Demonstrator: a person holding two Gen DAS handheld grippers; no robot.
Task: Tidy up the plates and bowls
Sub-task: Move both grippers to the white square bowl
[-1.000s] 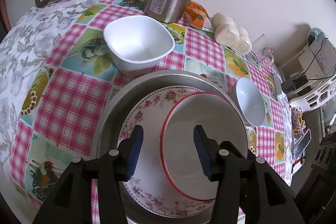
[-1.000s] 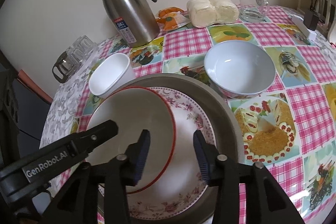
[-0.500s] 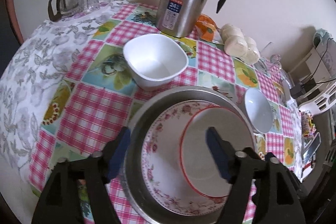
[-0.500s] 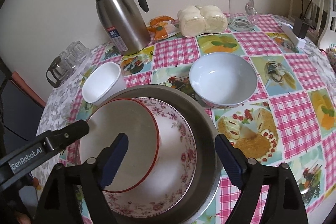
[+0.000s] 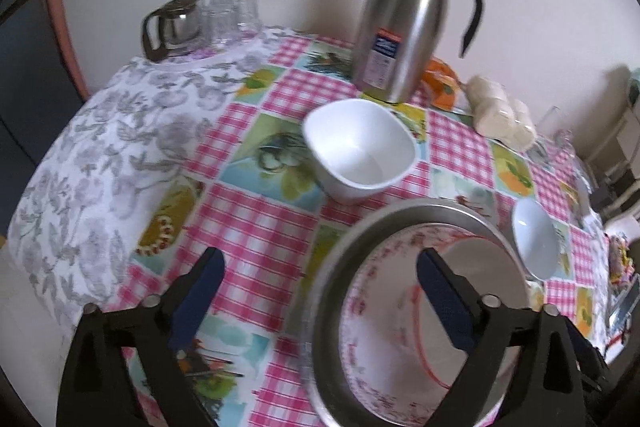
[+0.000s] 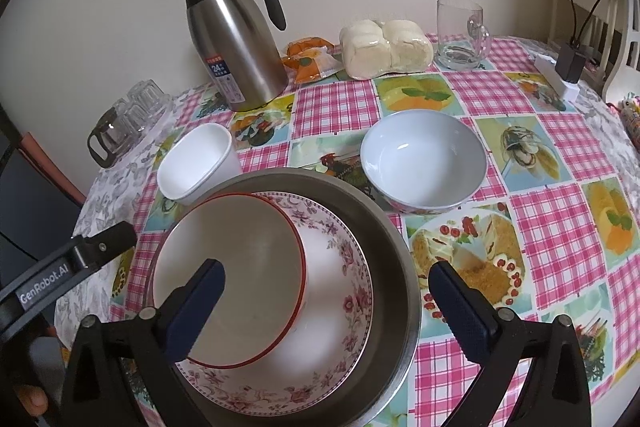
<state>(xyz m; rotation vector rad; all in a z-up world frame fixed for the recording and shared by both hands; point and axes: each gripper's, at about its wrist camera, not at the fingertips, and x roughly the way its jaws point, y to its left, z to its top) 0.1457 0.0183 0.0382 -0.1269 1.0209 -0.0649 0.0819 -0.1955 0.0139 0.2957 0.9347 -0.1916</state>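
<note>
We see our left tongs (image 5: pixel 318 277) spreading apart with nothing gripped: their left pad hangs over the checked tablecloth (image 5: pixel 256 227), their right pad over the nested dishes. Our right tongs (image 6: pixel 326 285) are likewise widening and released, the left pad above the red-rimmed bowl (image 6: pixel 240 267) and the right pad beyond the edge of the steel pan (image 6: pixel 394 267), so the stack lies below and between the fingers, untouched. That red-rimmed bowl sits tilted inside the floral bowl (image 6: pixel 344 267), pushed toward its left side, and the floral bowl rests in the steel pan. Just behind the pan to the left stands the white square bowl (image 6: pixel 194 163), close to the rim; to the right, near the pan, sits the round pale bowl (image 6: pixel 424 163). Farther back against the wall we find a steel thermos jug (image 6: pixel 236 39), a bag of buns (image 6: pixel 386 49), and a glass mug (image 6: pixel 460 35).
</note>
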